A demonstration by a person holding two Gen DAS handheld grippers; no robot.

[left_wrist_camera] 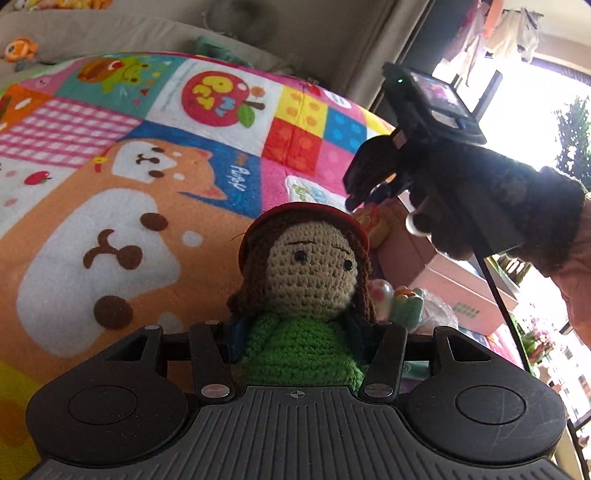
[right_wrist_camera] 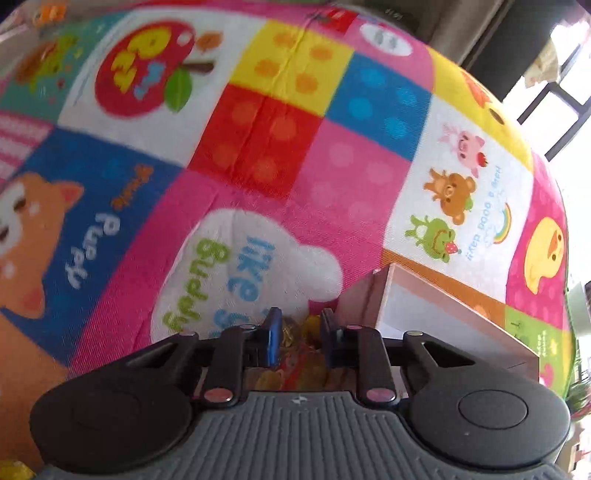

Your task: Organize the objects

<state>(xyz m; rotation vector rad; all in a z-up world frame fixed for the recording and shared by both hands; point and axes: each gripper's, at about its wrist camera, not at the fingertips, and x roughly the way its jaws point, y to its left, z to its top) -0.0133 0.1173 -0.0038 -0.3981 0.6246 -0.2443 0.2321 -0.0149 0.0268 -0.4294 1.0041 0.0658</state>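
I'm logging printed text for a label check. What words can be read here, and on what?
"Puppy": blanket, blue dog patch.
"like" and "Buddy": blanket's white cloud patch, upside down.
"PET": its red apple patch; smaller letters below are unclear.
Writing beside the pig, bear and frog: too small.
Box: none readable.

Patchwork cartoon blanket, beige sofa, bright window

Right claw closed down on a yellow-orange toy, blue pads pressing either side; toy mostly hidden, can't ID it. Below: patchwork cartoon blanket with puppy, apple and frog panels. Pink box sits on the blanket just right of the claw, open side showing a pale interior.
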